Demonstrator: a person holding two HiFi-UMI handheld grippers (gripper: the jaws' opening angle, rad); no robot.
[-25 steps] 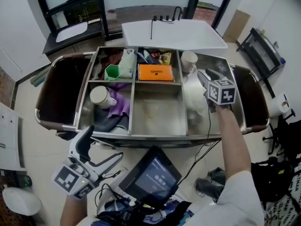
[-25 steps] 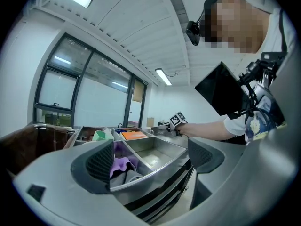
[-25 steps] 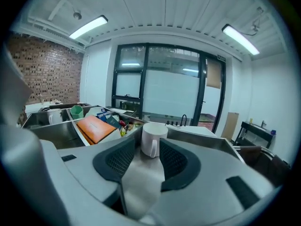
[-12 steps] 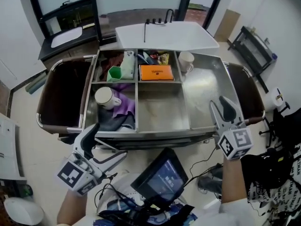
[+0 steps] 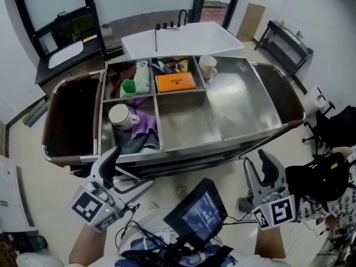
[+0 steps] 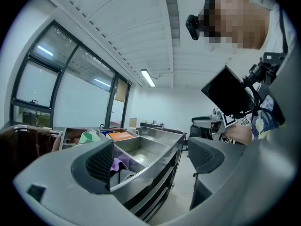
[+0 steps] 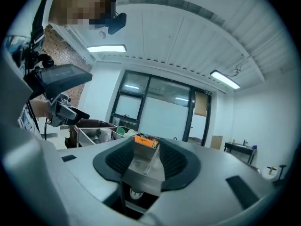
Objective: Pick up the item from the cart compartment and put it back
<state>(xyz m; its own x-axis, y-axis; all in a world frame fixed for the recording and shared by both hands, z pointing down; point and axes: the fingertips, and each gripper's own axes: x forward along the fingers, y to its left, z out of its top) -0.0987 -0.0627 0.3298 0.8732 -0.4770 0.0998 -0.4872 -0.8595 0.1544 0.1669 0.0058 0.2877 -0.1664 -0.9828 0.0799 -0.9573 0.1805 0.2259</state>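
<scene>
Right gripper (image 5: 257,163) back from cart (image 5: 183,156), fingers (image 5: 267,168) apart, empty, as on left gripper (image 5: 132,168); two mugs (image 5: 123,117) (image 5: 207,67), one orange box (image 5: 175,82) inside.

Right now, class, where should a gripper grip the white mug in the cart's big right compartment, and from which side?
Probably its rim, from above: the white mug stands upright in the far-left corner of the compartment, walls blocking two sides.

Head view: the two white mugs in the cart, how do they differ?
The near mug sits in the front left compartment on a purple cloth; the far mug sits on bare steel in the wide right compartment, at its back corner. The near mug shares its compartment with cloth; the far mug is alone in its own. Both are white with a handle.
</scene>
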